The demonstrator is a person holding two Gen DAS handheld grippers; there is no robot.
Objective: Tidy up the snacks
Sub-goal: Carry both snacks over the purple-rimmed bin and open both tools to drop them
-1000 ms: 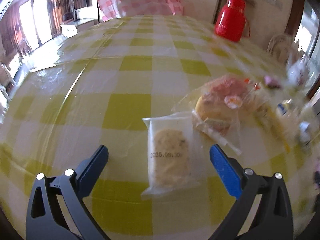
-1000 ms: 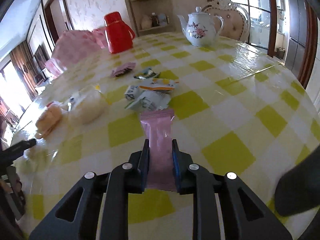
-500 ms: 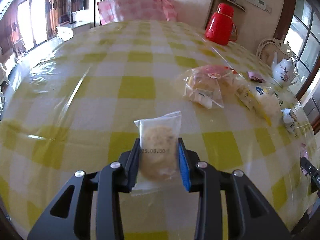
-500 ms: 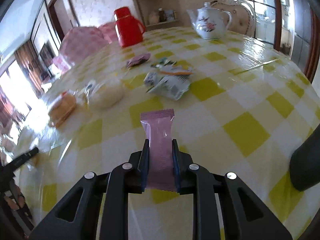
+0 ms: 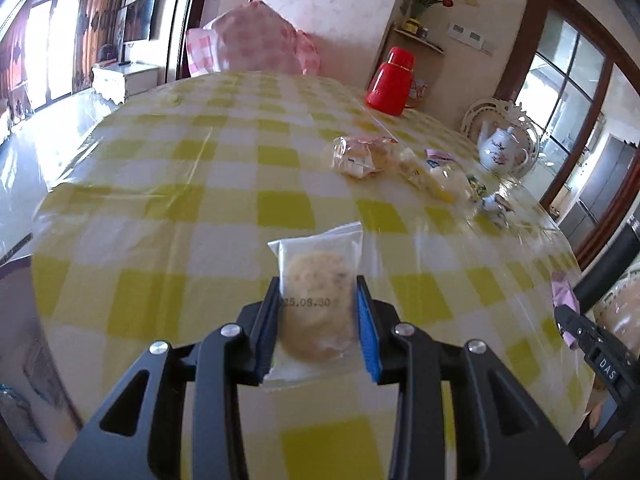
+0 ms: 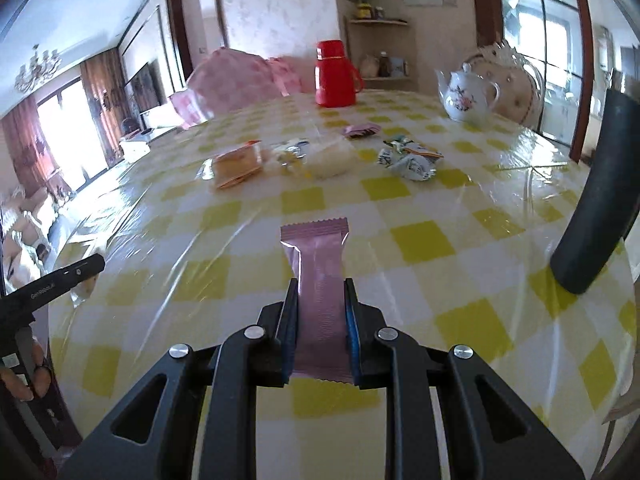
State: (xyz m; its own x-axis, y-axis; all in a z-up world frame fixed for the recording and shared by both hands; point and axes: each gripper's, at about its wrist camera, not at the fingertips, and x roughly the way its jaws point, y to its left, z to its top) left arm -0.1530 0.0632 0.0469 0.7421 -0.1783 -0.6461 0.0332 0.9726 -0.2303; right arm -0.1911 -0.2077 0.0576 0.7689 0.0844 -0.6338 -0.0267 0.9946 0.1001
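Note:
My left gripper (image 5: 317,292) is shut on a clear packet with a round cookie (image 5: 318,300), held above the yellow checked tablecloth (image 5: 180,208). A pink snack bar wrapper (image 6: 320,276) sticks forward out of my right gripper (image 6: 320,298), which is shut on it, also off the table. More snacks lie further back: a wrapped cake (image 6: 236,166), a pale bun in plastic (image 6: 330,156), small blue and white packets (image 6: 412,162) and a dark pink packet (image 6: 362,131). The right gripper with its pink wrapper (image 5: 564,300) shows at the right edge of the left wrist view.
A red thermos jug (image 6: 335,74) and a white flowered teapot (image 6: 468,96) stand at the far side of the table. A pink cloth-covered chair (image 5: 256,44) is behind it. A dark cylinder (image 6: 596,208) hangs at the right. The left gripper's tip (image 6: 60,278) enters from the left.
The left gripper closed on the cookie packet and lifted it off the table. Both grippers pulled back from the snack pile, each carrying its packet.

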